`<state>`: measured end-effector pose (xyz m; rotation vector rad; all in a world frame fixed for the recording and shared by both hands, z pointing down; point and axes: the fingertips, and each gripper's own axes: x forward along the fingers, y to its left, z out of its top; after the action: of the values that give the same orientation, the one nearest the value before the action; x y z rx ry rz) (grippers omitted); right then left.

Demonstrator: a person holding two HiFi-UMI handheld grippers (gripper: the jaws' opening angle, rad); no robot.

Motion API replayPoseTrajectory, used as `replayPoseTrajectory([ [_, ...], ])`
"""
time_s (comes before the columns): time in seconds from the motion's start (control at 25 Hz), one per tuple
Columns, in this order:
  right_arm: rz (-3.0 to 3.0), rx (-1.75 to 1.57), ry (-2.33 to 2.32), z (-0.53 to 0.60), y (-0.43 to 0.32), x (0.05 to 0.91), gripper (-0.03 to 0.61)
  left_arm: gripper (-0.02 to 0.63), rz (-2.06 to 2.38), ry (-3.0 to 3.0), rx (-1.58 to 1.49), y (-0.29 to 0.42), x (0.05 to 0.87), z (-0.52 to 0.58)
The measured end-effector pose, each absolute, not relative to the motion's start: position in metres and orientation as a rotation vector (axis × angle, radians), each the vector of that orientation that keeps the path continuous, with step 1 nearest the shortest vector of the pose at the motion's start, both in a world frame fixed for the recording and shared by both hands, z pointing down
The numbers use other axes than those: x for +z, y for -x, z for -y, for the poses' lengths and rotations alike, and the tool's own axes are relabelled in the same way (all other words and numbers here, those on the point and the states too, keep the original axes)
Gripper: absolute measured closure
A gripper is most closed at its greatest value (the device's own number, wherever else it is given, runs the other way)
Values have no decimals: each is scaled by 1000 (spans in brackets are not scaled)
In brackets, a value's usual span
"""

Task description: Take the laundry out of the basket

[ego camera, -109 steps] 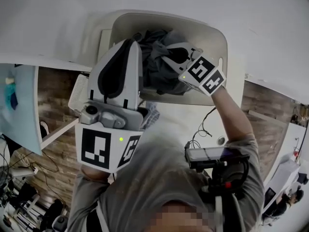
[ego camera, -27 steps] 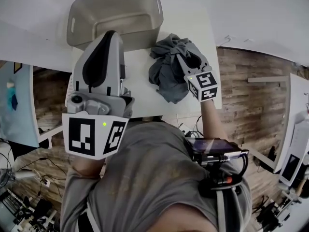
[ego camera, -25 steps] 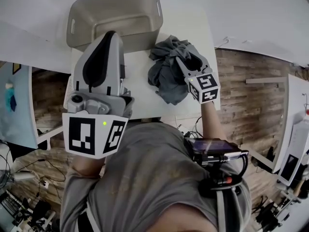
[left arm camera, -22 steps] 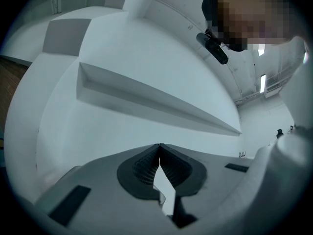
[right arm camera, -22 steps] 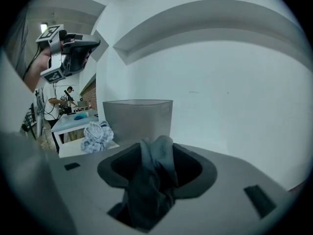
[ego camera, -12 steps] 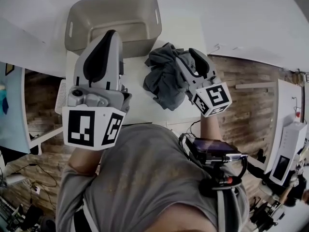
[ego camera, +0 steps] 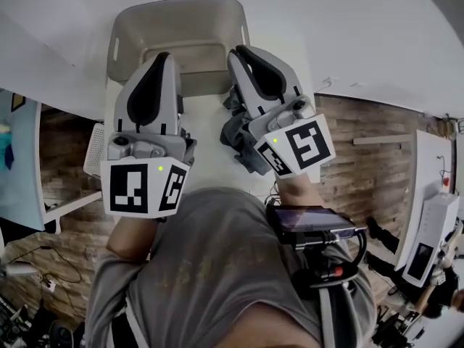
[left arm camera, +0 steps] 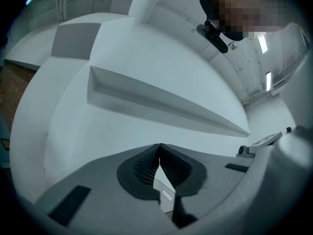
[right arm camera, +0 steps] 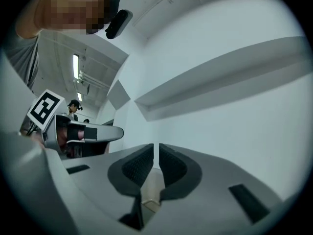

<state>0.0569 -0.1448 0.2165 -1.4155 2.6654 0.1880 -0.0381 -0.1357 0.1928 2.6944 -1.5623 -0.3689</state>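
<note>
The beige laundry basket point(ego camera: 123, 38) stands empty at the table's far end. A crumpled grey garment point(ego camera: 233, 130) lies on the white table point(ego camera: 210, 167) beside it, mostly hidden under my right gripper point(ego camera: 240, 50). That gripper is raised above the garment, apart from it. In the right gripper view its jaws point(right arm camera: 155, 146) are closing to a thin slit with nothing between them, aimed at bare wall. My left gripper point(ego camera: 161, 55) hovers over the basket's near wall, and its jaws point(left arm camera: 159, 145) are shut and empty.
The table is small, with wood floor dropping away at left and right. A white slatted object point(ego camera: 94, 147) sits at the table's left side. White furniture point(ego camera: 428, 223) stands at far right, and a pale blue panel point(ego camera: 18, 158) at far left.
My right gripper has let go of the grey garment, lifted off it and swung left and up toward the camera, its jaws narrowing. The garment stays on the table. The left gripper barely moved.
</note>
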Motion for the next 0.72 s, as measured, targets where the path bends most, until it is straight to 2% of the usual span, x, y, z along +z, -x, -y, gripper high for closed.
replayPoseTrajectory([
  [0.28, -2714, 216, 1306, 154, -12, 208, 566, 604, 1659, -2684, -373, 51, 189, 140],
  [0.72, -2736, 214, 1272, 161, 13, 211, 571, 604, 1691, -2679, -362, 65, 191, 144],
])
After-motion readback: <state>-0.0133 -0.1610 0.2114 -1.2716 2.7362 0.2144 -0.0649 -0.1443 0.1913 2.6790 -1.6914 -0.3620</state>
